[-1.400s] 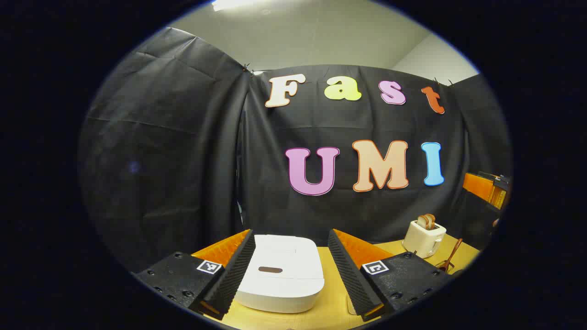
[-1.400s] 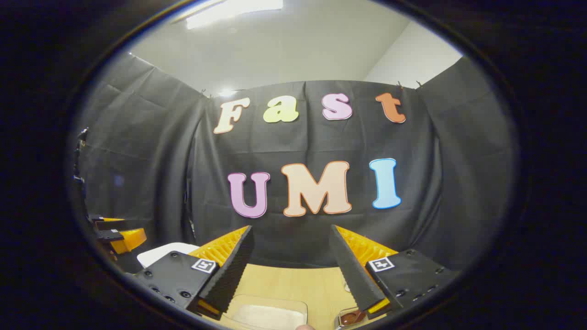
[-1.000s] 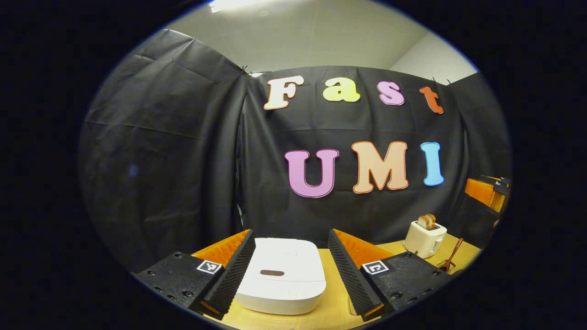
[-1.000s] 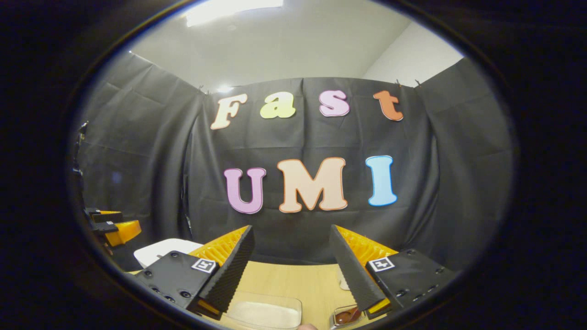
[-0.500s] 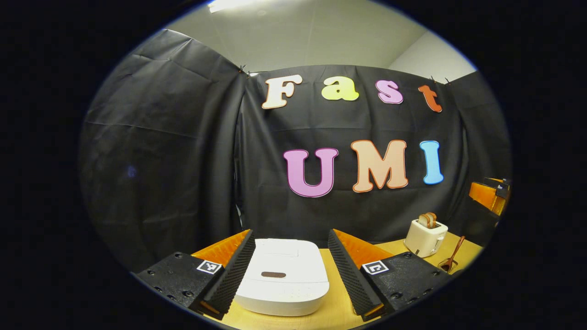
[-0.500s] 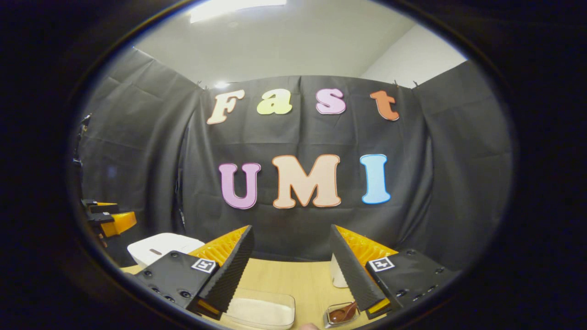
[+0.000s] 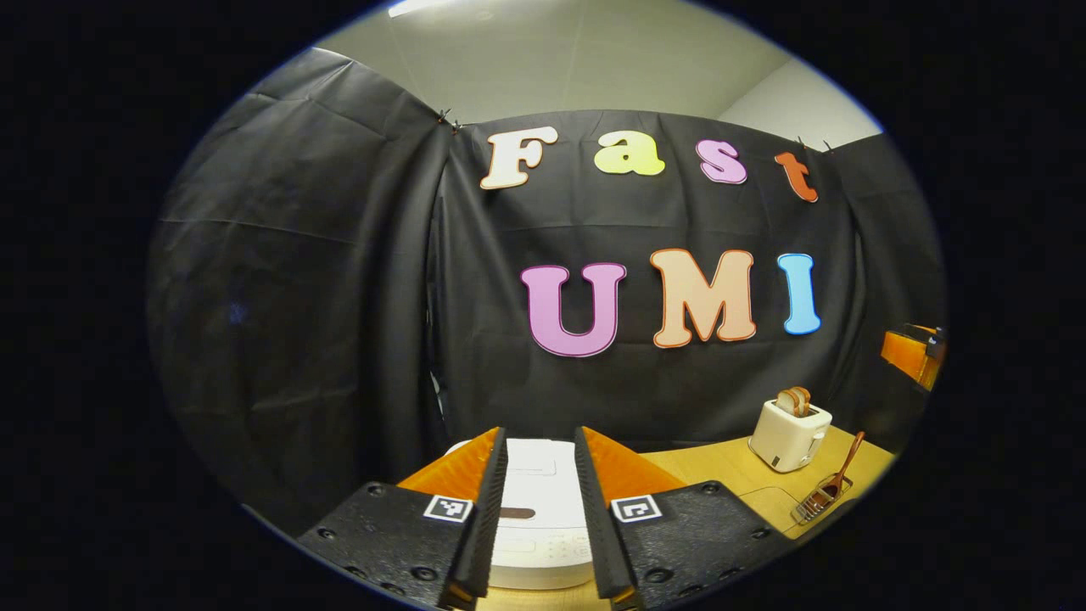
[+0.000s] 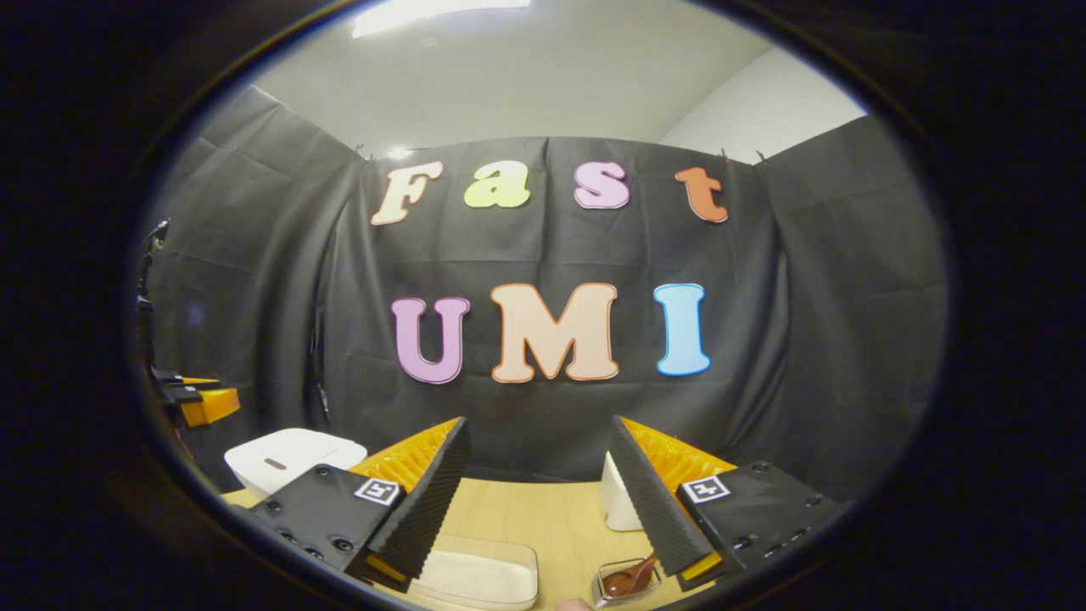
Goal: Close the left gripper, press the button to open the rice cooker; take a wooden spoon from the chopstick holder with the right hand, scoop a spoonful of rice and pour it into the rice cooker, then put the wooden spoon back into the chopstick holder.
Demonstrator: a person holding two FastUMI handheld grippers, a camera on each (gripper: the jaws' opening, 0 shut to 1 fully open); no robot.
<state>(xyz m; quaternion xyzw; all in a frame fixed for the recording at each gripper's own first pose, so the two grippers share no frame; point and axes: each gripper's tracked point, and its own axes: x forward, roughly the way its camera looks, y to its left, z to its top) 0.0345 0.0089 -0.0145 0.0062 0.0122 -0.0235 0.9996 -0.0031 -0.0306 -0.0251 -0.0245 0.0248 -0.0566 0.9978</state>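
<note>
Toaster [image 7: 789, 435] near wooden spoon [image 7: 844, 467]; left gripper [image 7: 540, 509] fingers half-closed, right gripper [image 8: 539, 501] fingers wide.

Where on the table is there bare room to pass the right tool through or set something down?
Bare tabletop lies ahead of the right tool, bordered by the rice cooker far left, the clear rice tray in front, and the toaster at right. It is crowded near the right finger, where the wooden spoon and its holder sit beside the toaster.
</note>
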